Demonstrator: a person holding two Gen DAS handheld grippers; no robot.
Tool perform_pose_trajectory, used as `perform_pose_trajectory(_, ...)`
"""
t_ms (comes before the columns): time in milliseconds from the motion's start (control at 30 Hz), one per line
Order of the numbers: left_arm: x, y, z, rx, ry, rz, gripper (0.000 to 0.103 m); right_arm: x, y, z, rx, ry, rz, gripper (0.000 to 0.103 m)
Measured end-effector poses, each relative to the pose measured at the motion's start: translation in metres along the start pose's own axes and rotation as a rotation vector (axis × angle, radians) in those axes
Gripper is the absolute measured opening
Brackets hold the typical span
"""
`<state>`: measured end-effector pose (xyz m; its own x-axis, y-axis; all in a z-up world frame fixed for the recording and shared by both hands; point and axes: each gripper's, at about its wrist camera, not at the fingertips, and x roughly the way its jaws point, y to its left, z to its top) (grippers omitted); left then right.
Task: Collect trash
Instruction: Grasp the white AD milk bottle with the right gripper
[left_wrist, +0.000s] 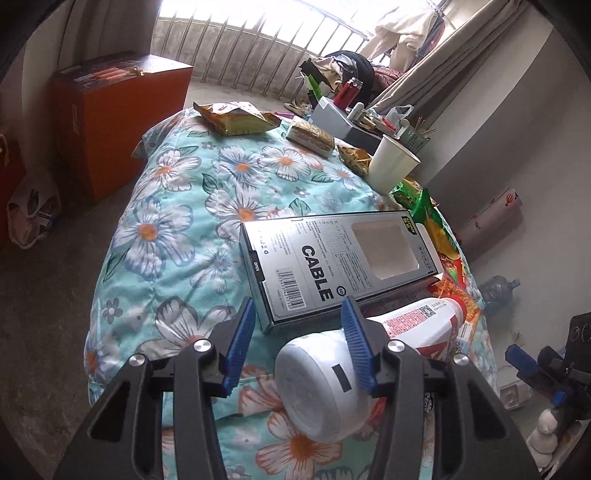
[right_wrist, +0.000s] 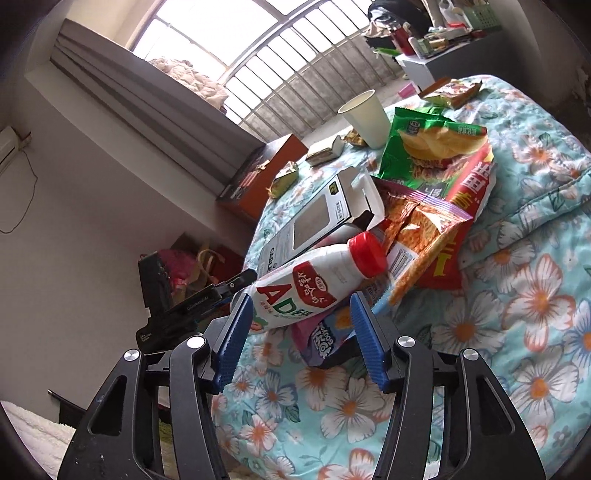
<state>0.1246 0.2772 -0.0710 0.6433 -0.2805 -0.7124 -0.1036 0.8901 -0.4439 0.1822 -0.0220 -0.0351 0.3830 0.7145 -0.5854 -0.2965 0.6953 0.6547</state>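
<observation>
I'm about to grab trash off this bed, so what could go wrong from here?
1. The white bottle lies on its side atop loose wrappers; the left tongs straddle both its base and the cable box corner and may pinch both.
2. Nudging the pile could topple the upright paper cup.

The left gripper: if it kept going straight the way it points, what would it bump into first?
Most likely the grey cable box, whose near end lies between the fingertips of the left gripper. The white bottle sits by its right finger, so depth leaves some doubt.
</observation>
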Motion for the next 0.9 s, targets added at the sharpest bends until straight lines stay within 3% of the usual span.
perform_pose_trajectory(367, -0.019, -0.03, -0.041, 0.098, 0.107, -0.185, 0.046, 0.033, -0.017, -0.002, 0.129, 0.097, 0.026, 0.054)
perform_pose_trajectory(500, -0.02, -0.041, -0.051, 0.128, 0.116, -0.216, 0.046, 0.044, -0.013, 0.005, 0.129, 0.126, 0.035, 0.055)
perform_pose_trajectory(700, -0.018, -0.048, -0.057, 0.14, 0.122, -0.235, 0.046, 0.073, 0.007, 0.027, 0.03, 0.231, 0.004, 0.064)
perform_pose_trajectory(900, -0.022, -0.049, -0.067, 0.161, 0.139, -0.211, 0.047, 0.117, 0.034, 0.047, -0.188, 0.413, -0.11, 0.068)
